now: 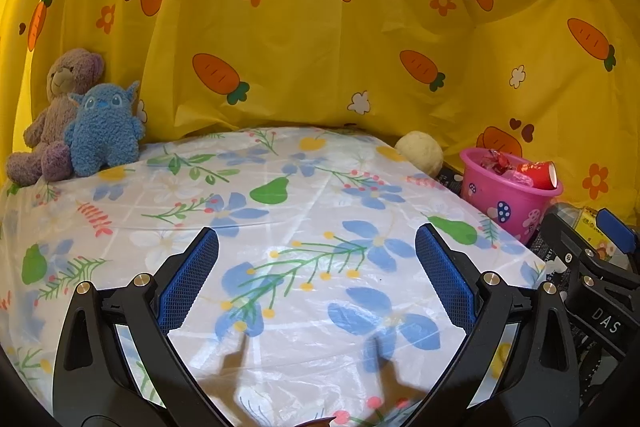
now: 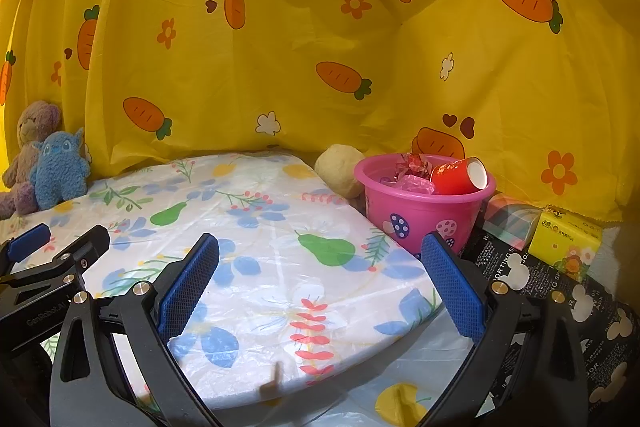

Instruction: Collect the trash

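Note:
A pink bin (image 2: 420,215) with mushroom prints stands right of the floral-covered table (image 2: 256,247); it also shows in the left wrist view (image 1: 508,203). Inside lie a red paper cup (image 2: 456,173) on its side, a red foil wrapper (image 2: 412,163) and pink plastic (image 2: 412,183). My left gripper (image 1: 316,271) is open and empty above the table's middle. My right gripper (image 2: 320,275) is open and empty over the table's right part, short of the bin. Each gripper shows at the edge of the other's view.
A grey-purple teddy bear (image 1: 52,115) and a blue plush (image 1: 104,131) sit at the table's far left. A cream ball (image 2: 340,169) lies behind the bin. A yellow tissue pack (image 2: 568,243) and black printed cloth (image 2: 540,291) lie at the right. A yellow carrot curtain (image 2: 320,27) hangs behind.

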